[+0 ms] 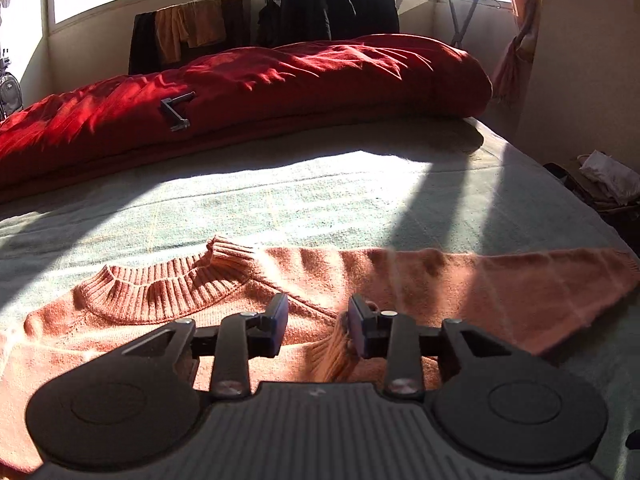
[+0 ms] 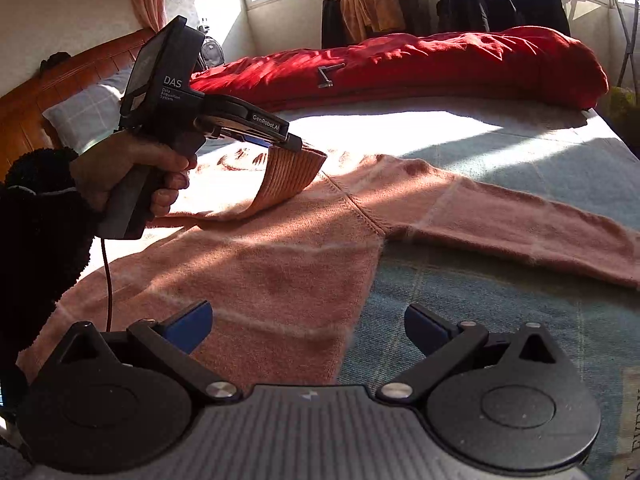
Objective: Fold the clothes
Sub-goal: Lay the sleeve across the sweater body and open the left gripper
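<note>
Sweater [image 2: 280,256]: a salmon-pink knit is laid flat on the bed; the ribbed collar [image 1: 160,292] is seen in the left wrist view, one sleeve [image 2: 520,224] is stretched out sideways, its end cut off by the frame edge.
Cuff [image 2: 294,176]: the ribbed end of the other sleeve is folded over the body and hangs at the left gripper's tip.
Left gripper [image 1: 318,326]: the jaws are parted, with the cuff against the right pad; whether it is pinched cannot be told.
Right gripper [image 2: 308,330]: the jaws are spread wide, nothing between them, above the sweater's lower edge.
Hand [image 2: 132,172]: it is wrapped round the left handle; a dark fleecy sleeve is cut off at left.
Bed cover [image 1: 320,196]: pale green, partly washed out by sunlight.
Red duvet [image 1: 280,80]: bundled along the far side.
</note>
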Action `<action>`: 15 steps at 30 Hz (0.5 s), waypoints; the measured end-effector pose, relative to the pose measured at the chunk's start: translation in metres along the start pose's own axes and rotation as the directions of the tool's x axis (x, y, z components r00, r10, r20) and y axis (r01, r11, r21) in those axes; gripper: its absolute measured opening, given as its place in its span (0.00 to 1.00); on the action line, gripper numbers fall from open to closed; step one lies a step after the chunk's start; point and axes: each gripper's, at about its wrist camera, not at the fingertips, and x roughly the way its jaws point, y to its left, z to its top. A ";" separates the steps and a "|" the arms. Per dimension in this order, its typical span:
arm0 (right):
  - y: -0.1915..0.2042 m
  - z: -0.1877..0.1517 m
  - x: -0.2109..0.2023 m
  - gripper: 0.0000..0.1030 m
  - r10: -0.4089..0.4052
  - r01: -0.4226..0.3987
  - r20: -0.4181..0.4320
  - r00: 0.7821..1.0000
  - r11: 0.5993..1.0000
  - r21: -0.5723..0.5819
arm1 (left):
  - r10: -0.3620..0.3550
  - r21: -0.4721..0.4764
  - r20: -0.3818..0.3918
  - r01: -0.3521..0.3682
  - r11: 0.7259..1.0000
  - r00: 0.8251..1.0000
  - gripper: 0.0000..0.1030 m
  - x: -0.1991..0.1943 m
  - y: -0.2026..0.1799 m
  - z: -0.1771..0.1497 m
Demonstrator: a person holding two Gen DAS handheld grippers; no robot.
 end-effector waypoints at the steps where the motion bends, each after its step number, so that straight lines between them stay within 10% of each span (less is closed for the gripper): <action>1: 0.000 0.000 0.000 1.00 -0.003 0.003 -0.001 1.000 1.000 0.003 | -0.009 0.005 0.004 0.009 1.000 1.000 0.36 -0.002 -0.001 0.001; 15: 0.013 0.012 0.010 1.00 0.002 -0.002 -0.015 1.000 1.000 -0.022 | 0.120 0.020 -0.008 -0.120 0.993 0.993 0.48 -0.056 0.073 -0.037</action>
